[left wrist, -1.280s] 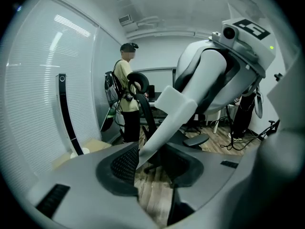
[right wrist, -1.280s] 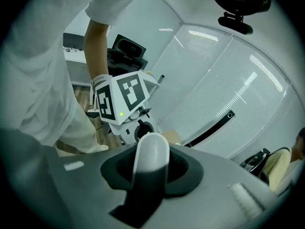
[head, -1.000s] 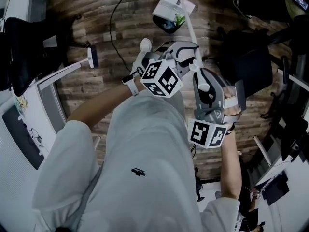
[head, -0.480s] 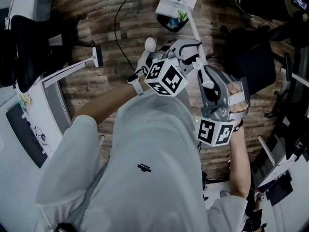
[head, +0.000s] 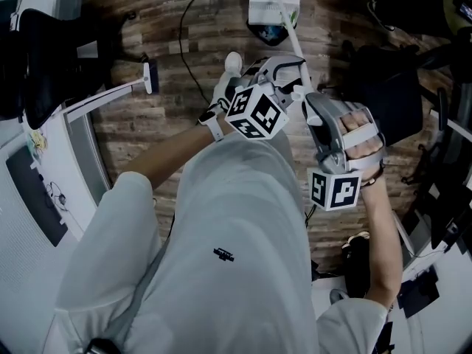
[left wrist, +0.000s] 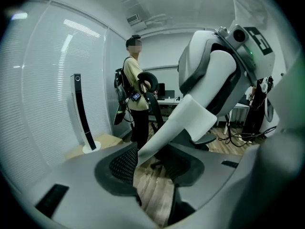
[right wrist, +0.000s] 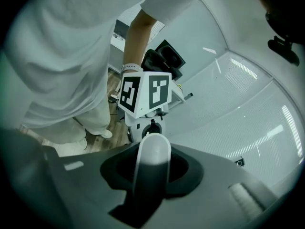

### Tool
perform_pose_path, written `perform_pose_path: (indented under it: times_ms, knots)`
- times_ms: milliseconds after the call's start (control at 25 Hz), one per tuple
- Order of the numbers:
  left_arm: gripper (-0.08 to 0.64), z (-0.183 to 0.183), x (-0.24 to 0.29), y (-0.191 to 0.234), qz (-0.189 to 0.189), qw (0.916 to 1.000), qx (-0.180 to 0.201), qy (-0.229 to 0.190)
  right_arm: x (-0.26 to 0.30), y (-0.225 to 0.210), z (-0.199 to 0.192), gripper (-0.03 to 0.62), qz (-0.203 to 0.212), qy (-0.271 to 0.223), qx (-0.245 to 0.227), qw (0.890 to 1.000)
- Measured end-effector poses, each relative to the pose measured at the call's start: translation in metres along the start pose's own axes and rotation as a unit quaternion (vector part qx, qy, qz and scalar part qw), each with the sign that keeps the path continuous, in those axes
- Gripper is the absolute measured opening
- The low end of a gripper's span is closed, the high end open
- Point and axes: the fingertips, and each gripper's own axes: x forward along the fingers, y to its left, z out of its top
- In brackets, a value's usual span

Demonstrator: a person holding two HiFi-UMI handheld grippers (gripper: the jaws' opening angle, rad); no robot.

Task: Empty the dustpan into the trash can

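Dustpan [head: 273,4] is out ahead of you over the wood floor [head: 129,142]. There's a dark opening [head: 267,32] on the dustpan's near side; can't tell if that's the trash can. The handle [head: 290,41] runs back from the dustpan to both grippers. Your right gripper [right wrist: 151,171] is clamped on the handle end. Your left gripper [left wrist: 153,168] has just been opening its jaws, now about full wide, with the handle between them but unpinched. Risk: with a one-grip hold the handle may roll, so the dustpan swings and dumps onto the floor.

Wood-plank floor [head: 177,116], black cable [head: 182,50] trailing across it, black office chair [head: 44,57] standing at left
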Motion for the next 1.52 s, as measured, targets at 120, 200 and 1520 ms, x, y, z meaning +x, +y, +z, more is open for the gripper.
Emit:
perform_pose_path:
  times_ms: [120,200,1520]
  knots:
    - [0.155,-0.006,-0.001,0.000,0.002,0.9999,-0.010,0.006,0.003,0.003,0.001,0.117,0.011,-0.006,-0.011,1.000]
    - [0.155,-0.006,-0.002,0.000,0.003,0.9999,-0.011,0.007,0.003,0.004,0.003,0.117,0.012,-0.006,-0.014,1.000]
    - [0.155,0.000,-0.017,0.015,0.043,0.9987,-0.025,0.012,0.004,-0.012,0.015,0.118,-0.007,-0.023,0.005,1.000]
